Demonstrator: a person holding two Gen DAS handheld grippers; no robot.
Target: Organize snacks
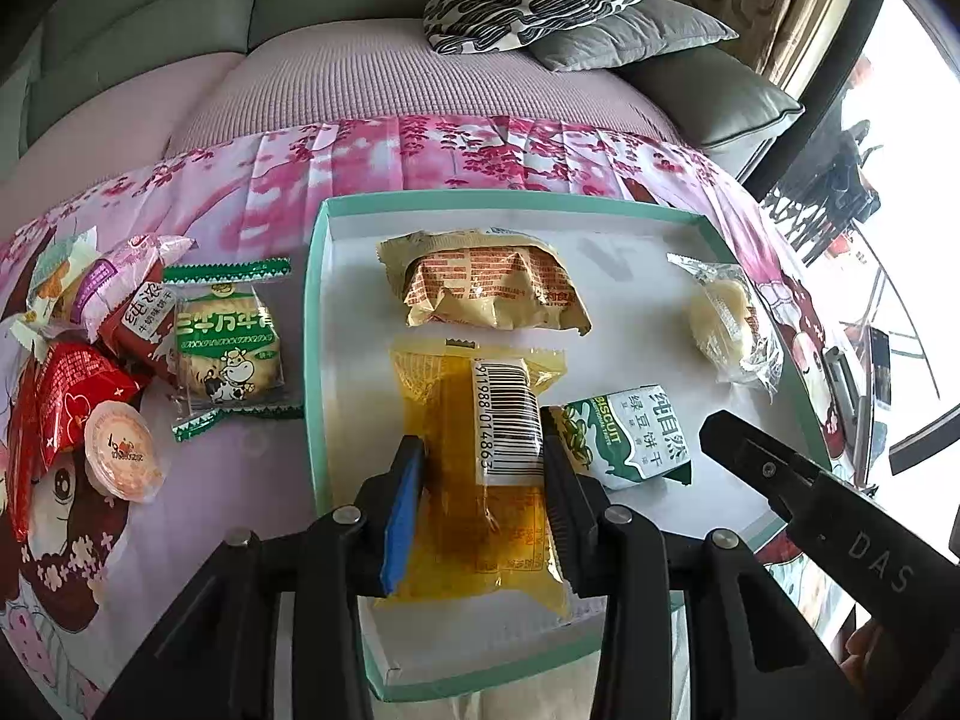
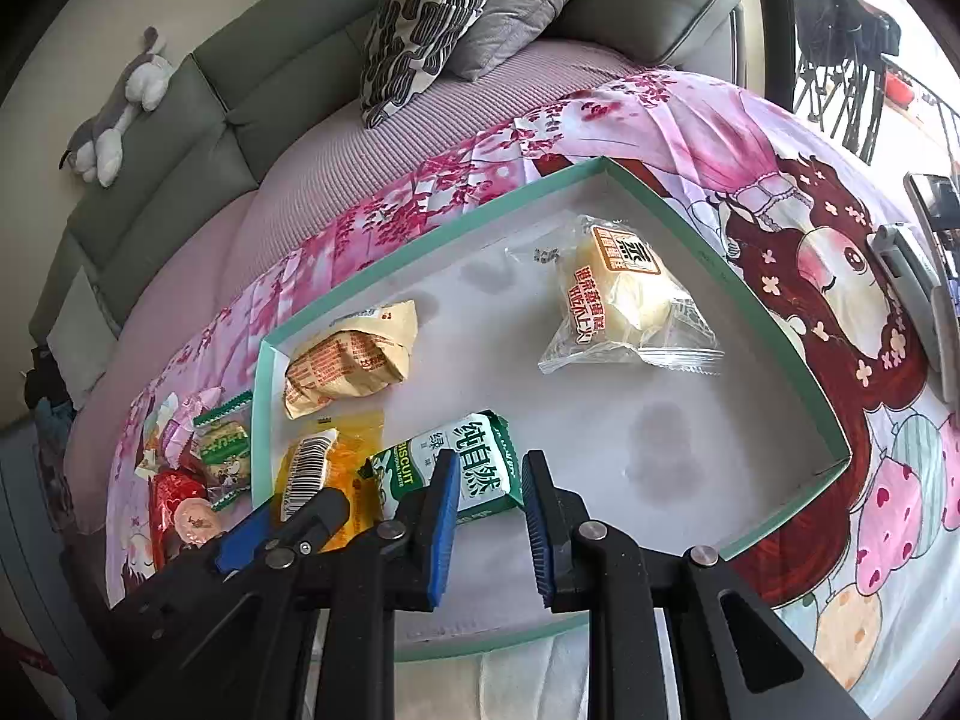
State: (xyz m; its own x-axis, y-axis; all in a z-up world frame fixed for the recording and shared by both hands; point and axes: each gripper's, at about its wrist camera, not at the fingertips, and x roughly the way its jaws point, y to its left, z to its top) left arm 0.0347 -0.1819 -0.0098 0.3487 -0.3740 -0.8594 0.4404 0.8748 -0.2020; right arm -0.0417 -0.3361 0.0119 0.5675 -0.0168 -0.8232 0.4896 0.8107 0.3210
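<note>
Sorting partly done: left gripper (image 1: 480, 468) clamps a yellow barcoded snack pack (image 1: 492, 480) over the teal-rimmed tray (image 1: 315, 324), three packets already inside; right gripper (image 2: 489, 516) parted, empty; loose snack pile (image 1: 120, 372) beside the tray remains.

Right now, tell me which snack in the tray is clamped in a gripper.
The yellow packet with the barcode: the left gripper is shut on it. The tan packet, clear-wrapped bun and green biscuit pack lie free in the teal tray.
</note>
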